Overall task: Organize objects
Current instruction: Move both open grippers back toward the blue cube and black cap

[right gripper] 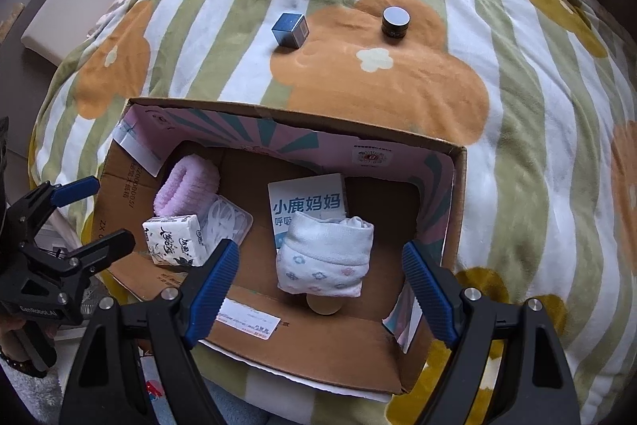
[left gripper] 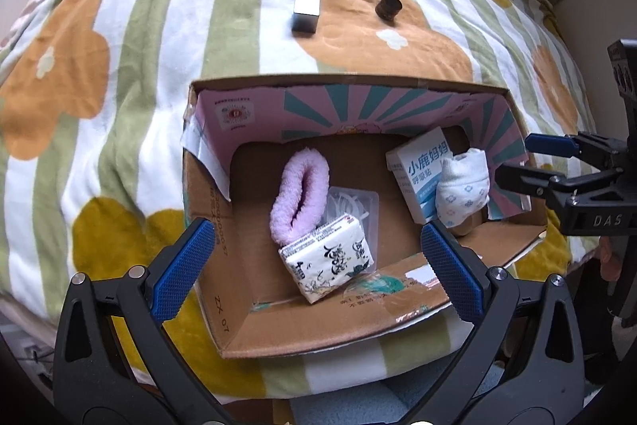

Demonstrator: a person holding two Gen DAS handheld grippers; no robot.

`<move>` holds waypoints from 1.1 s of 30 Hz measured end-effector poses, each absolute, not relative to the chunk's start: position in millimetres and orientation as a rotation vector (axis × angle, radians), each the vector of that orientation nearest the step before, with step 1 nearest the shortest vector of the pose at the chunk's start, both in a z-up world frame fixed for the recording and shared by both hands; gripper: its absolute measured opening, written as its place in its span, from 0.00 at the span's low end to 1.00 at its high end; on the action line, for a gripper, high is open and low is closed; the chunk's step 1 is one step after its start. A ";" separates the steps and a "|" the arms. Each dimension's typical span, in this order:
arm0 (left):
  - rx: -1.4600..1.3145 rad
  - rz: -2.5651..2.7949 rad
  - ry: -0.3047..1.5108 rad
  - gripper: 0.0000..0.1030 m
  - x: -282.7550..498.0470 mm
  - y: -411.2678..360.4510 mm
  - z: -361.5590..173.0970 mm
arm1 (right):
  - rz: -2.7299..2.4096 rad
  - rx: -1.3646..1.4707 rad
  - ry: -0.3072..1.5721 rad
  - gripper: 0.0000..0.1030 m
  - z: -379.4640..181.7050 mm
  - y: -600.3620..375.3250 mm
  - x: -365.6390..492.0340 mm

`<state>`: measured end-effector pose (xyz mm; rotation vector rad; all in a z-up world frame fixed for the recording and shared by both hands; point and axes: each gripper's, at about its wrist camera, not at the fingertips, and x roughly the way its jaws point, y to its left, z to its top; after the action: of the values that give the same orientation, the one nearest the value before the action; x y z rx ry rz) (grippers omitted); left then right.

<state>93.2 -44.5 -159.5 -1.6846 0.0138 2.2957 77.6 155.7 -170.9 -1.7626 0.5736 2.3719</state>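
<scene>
Both tongs, left [left gripper: 314, 265] and right [right gripper: 322, 289], gape wide and empty over the box [right gripper: 298, 353]; next, probably fetch the cube [right gripper: 290, 30] at 12 o'clock.

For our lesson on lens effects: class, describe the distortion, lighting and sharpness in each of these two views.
Left wrist view: strong fisheye bending, the cardboard box edges bow, black vignette fills the corners; soft even daylight, faint shadow beside the silver cube. Right wrist view: same barrel curve on the blanket stripes; the cube looks bluish, the small jar has a bright lid; contents stay sharp.
</scene>
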 end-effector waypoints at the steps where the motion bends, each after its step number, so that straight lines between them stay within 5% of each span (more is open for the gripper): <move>1: -1.683 2.307 0.025 1.00 90.8 -44.8 -157.0 | 2.366 -1.767 0.585 0.79 -170.6 156.8 77.0; 20: -1.498 2.311 0.184 1.00 13.2 -43.8 -93.4 | 2.406 -1.565 0.550 0.79 -109.8 189.1 39.8; 33: -1.325 2.161 0.336 1.00 -95.7 -22.8 -106.1 | 2.400 -1.528 0.512 0.79 -124.3 240.1 -34.2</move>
<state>-95.7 -22.8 -106.1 -1.3248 0.3358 2.1606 -34.2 240.1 -124.3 -1.5282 0.5121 2.3998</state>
